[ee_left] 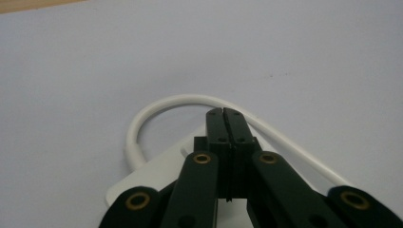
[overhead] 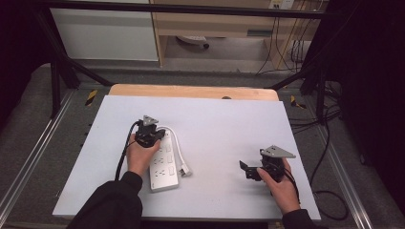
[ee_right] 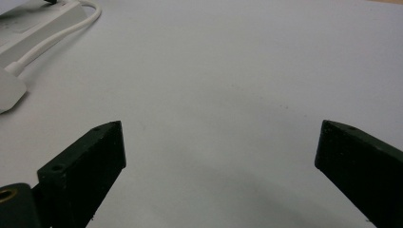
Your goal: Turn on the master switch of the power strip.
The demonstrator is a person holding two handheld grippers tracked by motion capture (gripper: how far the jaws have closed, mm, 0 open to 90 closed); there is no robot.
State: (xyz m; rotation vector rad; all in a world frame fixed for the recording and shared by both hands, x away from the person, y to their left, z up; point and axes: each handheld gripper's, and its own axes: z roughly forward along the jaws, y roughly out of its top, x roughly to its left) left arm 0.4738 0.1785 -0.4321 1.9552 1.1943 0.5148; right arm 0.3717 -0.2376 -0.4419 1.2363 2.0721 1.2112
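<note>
Because the white power strip (overhead: pixel 163 164) looks hard, light and smooth, grab its long sides; left gripper (ee_left: pixel 224 118) jaws press together over its far end, right gripper (ee_right: pixel 218 142) jaws wide apart.

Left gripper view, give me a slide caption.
Shut left gripper poised over a white power strip, its cable looping ahead.

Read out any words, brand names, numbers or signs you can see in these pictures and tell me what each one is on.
None can be read.
White power strip: sockets show, but no print is legible in the high view.
Its white plug and cable: no markings visible.
Left gripper and right gripper: plain black, no lettering.
Yellow and black hazard tape on the floor: stripes, no words.
</note>
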